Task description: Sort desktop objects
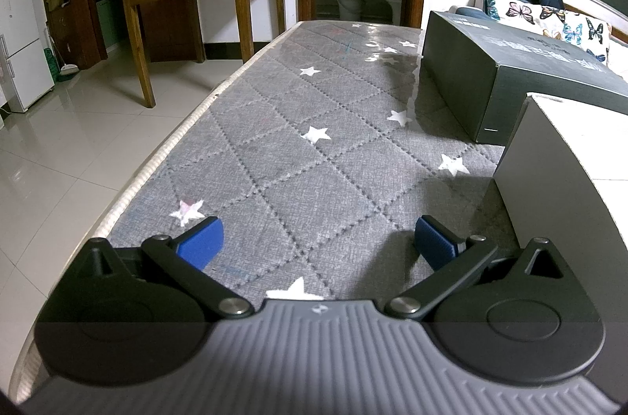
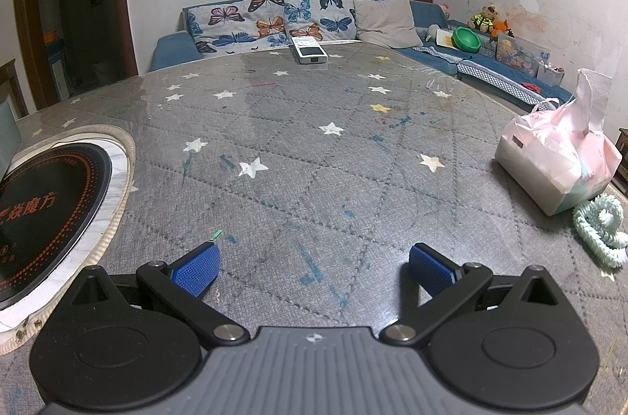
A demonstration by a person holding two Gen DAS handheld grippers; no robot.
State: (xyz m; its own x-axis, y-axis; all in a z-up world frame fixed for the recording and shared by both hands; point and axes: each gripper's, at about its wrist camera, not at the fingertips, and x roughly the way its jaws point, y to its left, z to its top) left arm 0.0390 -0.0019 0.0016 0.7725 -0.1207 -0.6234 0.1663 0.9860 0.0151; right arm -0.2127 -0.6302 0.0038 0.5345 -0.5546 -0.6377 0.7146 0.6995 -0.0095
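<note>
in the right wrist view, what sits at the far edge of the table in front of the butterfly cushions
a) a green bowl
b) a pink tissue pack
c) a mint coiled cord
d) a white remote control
d: the white remote control lies at the table's far edge just below the butterfly cushions, while the pink tissue pack sits at the right edge of the table.

Grey quilted tablecloth (image 2: 314,159), white stars; pink tissue pack (image 2: 557,163); blue-padded tools.
</note>
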